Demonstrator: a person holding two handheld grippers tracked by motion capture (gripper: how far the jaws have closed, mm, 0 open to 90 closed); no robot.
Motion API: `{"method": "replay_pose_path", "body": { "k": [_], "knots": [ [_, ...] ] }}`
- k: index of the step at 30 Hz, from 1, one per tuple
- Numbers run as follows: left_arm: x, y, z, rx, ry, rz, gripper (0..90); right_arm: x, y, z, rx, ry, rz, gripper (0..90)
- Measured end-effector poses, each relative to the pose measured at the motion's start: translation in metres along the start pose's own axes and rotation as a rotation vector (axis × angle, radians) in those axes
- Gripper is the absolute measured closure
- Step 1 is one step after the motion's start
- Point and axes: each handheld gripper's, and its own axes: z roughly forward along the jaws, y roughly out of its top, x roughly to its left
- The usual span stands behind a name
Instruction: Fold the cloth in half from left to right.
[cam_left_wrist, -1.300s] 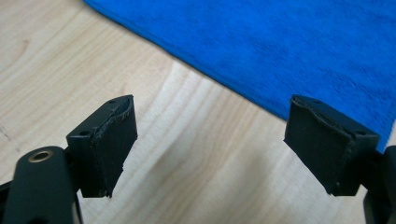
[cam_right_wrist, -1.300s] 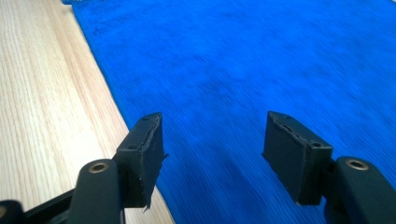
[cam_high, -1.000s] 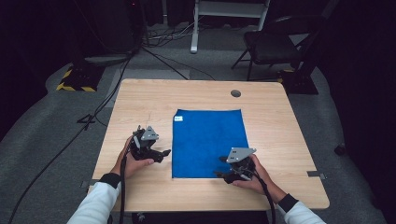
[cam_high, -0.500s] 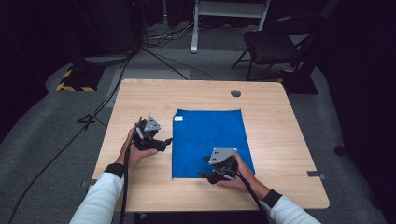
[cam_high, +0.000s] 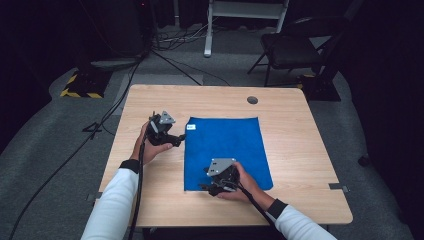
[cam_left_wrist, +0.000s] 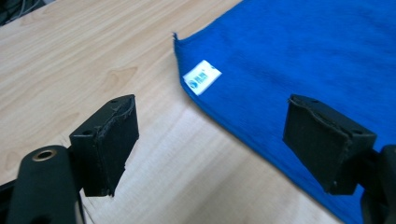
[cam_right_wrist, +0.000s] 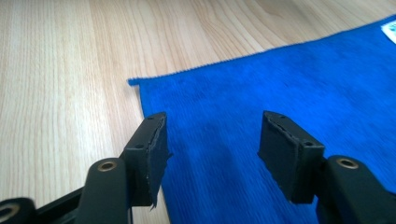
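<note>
Blue cloth (cam_high: 227, 150) lies flat on the table (cam_high: 300, 130), a little left of centre, white tag (cam_high: 191, 127) at its far left corner.

Left gripper (cam_high: 172, 140) sits at the cloth's left edge near the tag. In its own view the jaws stand wide apart: one pad over bare wood, the other over the cloth (cam_left_wrist: 303, 56), with the tag (cam_left_wrist: 201, 76) ahead between them. Nothing held.

Right gripper (cam_high: 212, 186) is at the near left corner. Its view shows the jaws open and empty, the cloth's corner (cam_right_wrist: 135, 82) just ahead and left of the left pad. I cannot tell whether the pads touch the fabric; the view is slightly blurred there.

Judgement: both grippers are lining up on the left edge, probably for a fold.

Risks:
- Flat cloth on smooth wood: a closing jaw may push the edge along instead of pinching it, leaving a ruck.
- Right gripper stands inboard of the corner; closing there could bunch fabric and spoil a square fold.
- Unequal bites on the two ends would skew the cloth when lifted.
</note>
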Motion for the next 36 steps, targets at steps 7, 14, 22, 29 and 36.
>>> {"method": "replay_pose_path", "body": {
  "k": [7, 14, 22, 29, 36],
  "knots": [
    [0.008, 0.009, 0.022, 0.031, 0.011, -0.016, 18.5, 0.005, 0.013, 0.016, -0.004, 0.002, -0.016, 42.3],
    [0.015, 0.012, 0.04, 0.016, 0.016, -0.087, 22.7, 0.008, 0.02, 0.026, -0.006, -0.003, -0.019, 43.6],
    [0.015, 0.019, 0.064, 0.039, 0.023, -0.127, 24.1, 0.007, 0.019, 0.033, 0.001, -0.006, -0.025, 45.8],
    [0.01, 0.028, 0.08, 0.073, 0.049, -0.135, 25.1, 0.013, 0.022, 0.037, 0.007, 0.018, -0.045, 45.8],
    [0.013, 0.031, 0.089, 0.093, 0.07, -0.142, 25.3, 0.019, 0.022, 0.039, 0.015, 0.044, -0.059, 45.5]
  ]
}}
